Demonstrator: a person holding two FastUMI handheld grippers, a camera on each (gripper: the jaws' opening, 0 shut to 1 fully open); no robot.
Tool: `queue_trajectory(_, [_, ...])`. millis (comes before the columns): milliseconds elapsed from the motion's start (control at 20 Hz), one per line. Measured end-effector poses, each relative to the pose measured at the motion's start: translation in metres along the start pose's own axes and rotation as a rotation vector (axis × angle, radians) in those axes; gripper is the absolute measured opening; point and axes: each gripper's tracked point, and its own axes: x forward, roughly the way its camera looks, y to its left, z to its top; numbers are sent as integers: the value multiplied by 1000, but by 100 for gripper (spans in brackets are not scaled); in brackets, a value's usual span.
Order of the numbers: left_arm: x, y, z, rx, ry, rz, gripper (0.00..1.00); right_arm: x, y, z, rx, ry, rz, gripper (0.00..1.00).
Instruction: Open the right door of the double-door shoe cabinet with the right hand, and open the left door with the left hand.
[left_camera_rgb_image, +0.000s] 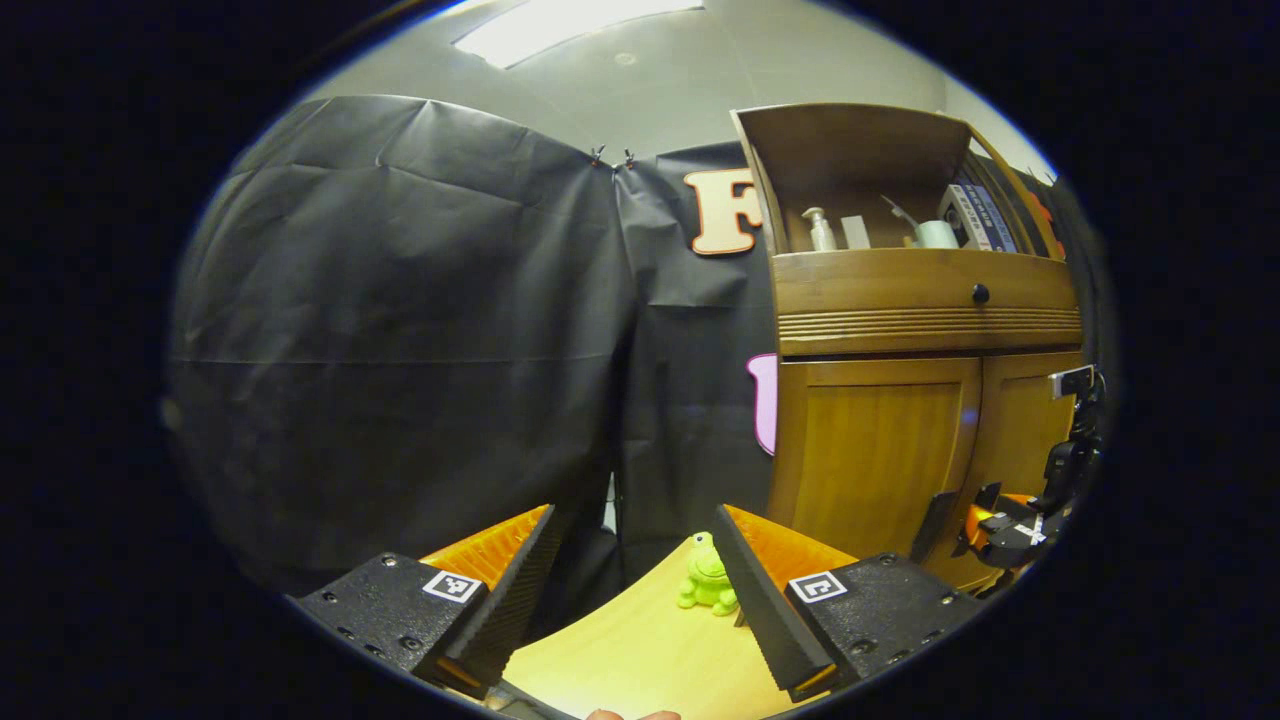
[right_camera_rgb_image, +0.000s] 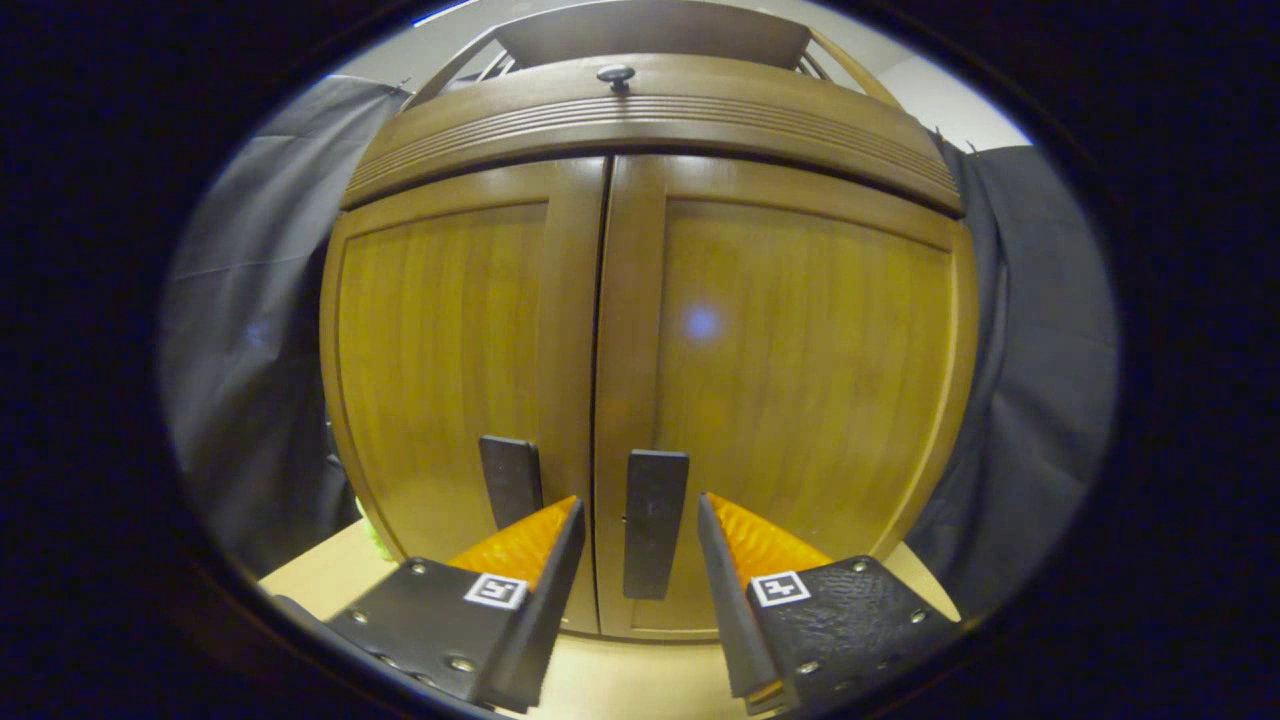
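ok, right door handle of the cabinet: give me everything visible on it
The right door handle is a flat, dark, upright rectangular pull, matte, material unclear. It sits low on the right door, on the stile beside the centre seam, with a matching handle across the seam on the left door. In the right gripper view the right gripper is open with the handle between its fingers; whether they touch it cannot be told. Both doors look closed.
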Motion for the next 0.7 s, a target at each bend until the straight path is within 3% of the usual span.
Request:
queue_trajectory(50, [0, 4, -1, -1, 3, 13, 92, 8, 2, -4, 6, 11, -1, 46])
queue_trajectory(200, [0, 10, -1, -4, 8, 34, 92, 29, -1, -11, 3, 43, -32, 47])
queue_trajectory(300, [0, 12, -2, -4, 10, 40, 92, 22, -2, -11, 38, 47, -45, 32])
queue_trajectory(700, [-3, 0, 5, -2, -9, -9, 93, 0, -8, -10, 57, 54, -80, 29])
